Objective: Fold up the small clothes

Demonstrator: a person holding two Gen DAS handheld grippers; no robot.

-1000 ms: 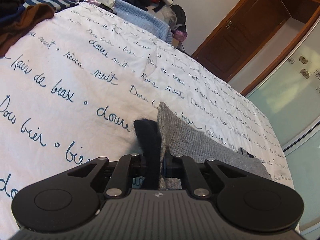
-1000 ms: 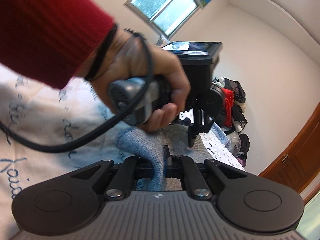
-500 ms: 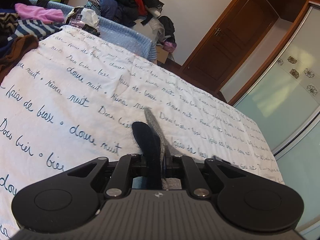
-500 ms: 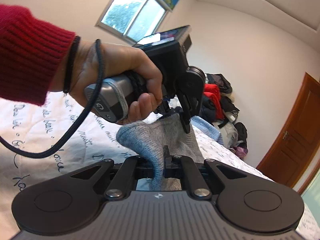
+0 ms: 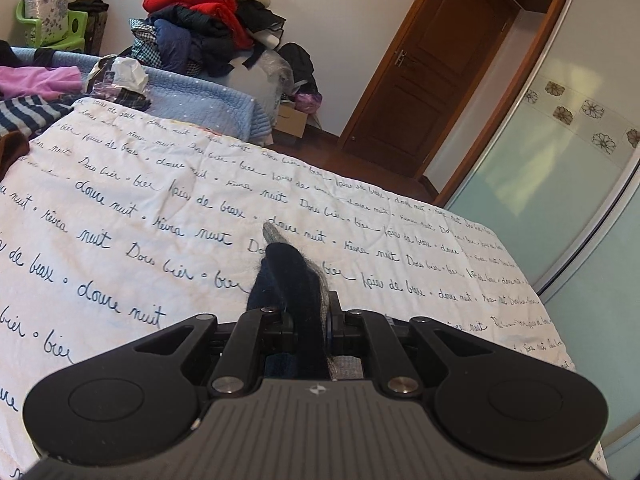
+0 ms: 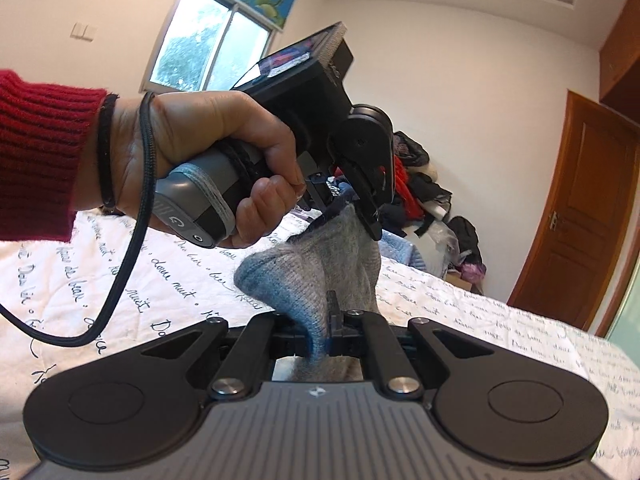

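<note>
A small grey knit sock (image 6: 320, 264) with a dark navy cuff hangs stretched in the air between both grippers, above the white bedspread (image 5: 160, 200) with blue script. My left gripper (image 5: 310, 320) is shut on the navy cuff end (image 5: 286, 280). My right gripper (image 6: 320, 320) is shut on the grey-blue toe end. In the right wrist view the left gripper (image 6: 356, 208), held in a hand with a red sleeve, sits just above and beyond the sock, clamping its top.
A pile of clothes (image 5: 208, 32) lies past the far end of the bed, with striped and purple garments (image 5: 36, 92) at the left. A wooden door (image 5: 424, 80) and a frosted glass wardrobe (image 5: 560, 184) stand at the right.
Both grippers have risen with the sock, lifting it off the bedspread. The left wrist view has tilted up so the sock body dropped out of sight.
</note>
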